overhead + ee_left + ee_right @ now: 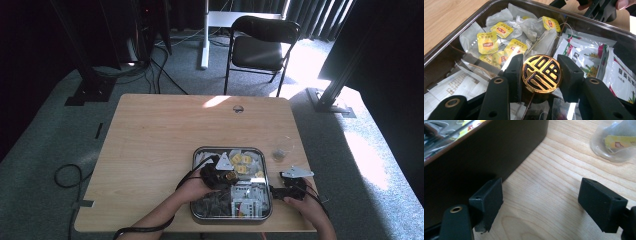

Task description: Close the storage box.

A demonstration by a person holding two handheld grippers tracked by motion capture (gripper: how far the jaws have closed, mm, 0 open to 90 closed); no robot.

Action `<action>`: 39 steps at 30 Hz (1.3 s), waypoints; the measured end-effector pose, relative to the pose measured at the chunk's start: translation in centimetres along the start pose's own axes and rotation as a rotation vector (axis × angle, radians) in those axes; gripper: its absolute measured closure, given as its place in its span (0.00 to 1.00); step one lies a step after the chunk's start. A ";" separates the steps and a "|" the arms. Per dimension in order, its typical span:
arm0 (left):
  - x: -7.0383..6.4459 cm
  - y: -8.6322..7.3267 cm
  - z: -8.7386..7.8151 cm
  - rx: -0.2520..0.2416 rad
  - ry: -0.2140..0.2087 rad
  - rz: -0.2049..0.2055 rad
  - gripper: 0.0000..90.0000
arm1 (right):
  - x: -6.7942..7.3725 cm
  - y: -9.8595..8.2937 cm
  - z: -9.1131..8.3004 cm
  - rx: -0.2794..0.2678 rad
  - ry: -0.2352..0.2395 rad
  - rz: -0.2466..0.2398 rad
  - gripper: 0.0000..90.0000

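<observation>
Black jaws of the left claw [541,75] pinch a round gold knob [541,74] by its rim, over the tin [454,42] of tea bags [487,43] and sachets [621,77]. Hard, glossy and probably slippery, it wants that edge-on squeeze. Rightward, the right claw [540,202] rests spread on the bench [554,185] beside the tin's wall, near a clear cup [616,142].

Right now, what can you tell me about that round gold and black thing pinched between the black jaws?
The gold knob is a round disc with a shiny, metallic-looking gold face bearing a raised black geometric emblem. The left gripper is shut on it, one jaw pressing each side. It is held over the tea box, face up toward the camera, above yellow-tagged tea bags and sachets. What lies beneath the knob is hidden.
</observation>
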State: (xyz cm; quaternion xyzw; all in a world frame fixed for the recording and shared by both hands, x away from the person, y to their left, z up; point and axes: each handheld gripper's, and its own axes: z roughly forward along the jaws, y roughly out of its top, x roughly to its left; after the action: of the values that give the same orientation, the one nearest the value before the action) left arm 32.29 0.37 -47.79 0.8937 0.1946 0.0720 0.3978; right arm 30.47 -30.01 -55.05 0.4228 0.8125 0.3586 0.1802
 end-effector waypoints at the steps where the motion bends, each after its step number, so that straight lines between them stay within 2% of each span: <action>1: 0.0 0.0 0.0 0.004 -0.001 0.004 0.65 | 0.0 0.0 0.0 0.000 0.000 0.000 0.21; 4: 0.0 0.1 0.0 0.009 0.002 0.010 0.65 | 0.0 0.0 0.0 0.000 0.000 0.000 0.21; 5: 0.0 0.1 0.0 0.005 -0.010 -0.002 0.64 | 0.0 0.0 0.0 0.000 0.000 0.000 0.21; 7: 0.2 0.1 0.0 0.003 -0.020 -0.014 0.47 | 0.0 0.0 0.0 0.000 0.000 0.000 0.21; 9: 0.4 0.0 -0.2 -0.010 -0.045 -0.017 0.39 | 0.0 0.0 0.0 0.000 0.000 0.000 0.21; 10: 0.5 0.0 -0.4 -0.014 -0.036 -0.023 0.31 | 0.0 0.0 0.0 0.000 0.000 0.000 0.21; 13: 0.9 0.1 -0.8 -0.026 -0.041 -0.049 0.29 | 0.0 0.0 0.0 0.000 0.000 0.000 0.21; 16: 1.1 0.2 -1.2 -0.030 -0.034 -0.057 0.20 | 0.0 0.0 0.0 0.001 0.000 0.000 0.21; 18: 1.2 0.1 -1.4 -0.033 -0.029 -0.053 0.18 | 0.0 0.0 0.0 0.001 0.000 0.001 0.21; 20: 1.3 0.1 -1.4 -0.032 -0.024 -0.052 0.11 | 0.0 0.0 0.0 0.001 0.000 0.001 0.21; 24: 1.5 -0.3 -1.9 -0.048 -0.017 -0.041 0.08 | 0.0 0.0 0.0 0.000 0.000 0.000 0.21; 26: 1.8 -0.6 -2.3 -0.055 -0.011 -0.039 0.02 | 0.0 0.0 0.0 0.000 0.000 0.000 0.21; 29: 2.1 -0.8 -2.6 -0.063 0.006 -0.043 0.02 | 0.0 0.0 0.0 0.000 0.000 0.000 0.21; 31: 2.5 -1.1 -3.2 -0.087 0.018 -0.046 0.02 | 0.0 0.0 0.0 0.001 -0.001 0.000 0.21; 39: 3.4 -2.0 -4.6 -0.097 0.041 -0.024 0.02 | 0.0 0.0 0.0 0.001 -0.002 0.000 0.21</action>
State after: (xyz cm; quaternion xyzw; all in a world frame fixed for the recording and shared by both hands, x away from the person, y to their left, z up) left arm 33.53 6.13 -46.29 0.8693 0.2099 0.0949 0.4374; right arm 30.44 -30.00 -55.05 0.4233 0.8124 0.3579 0.1808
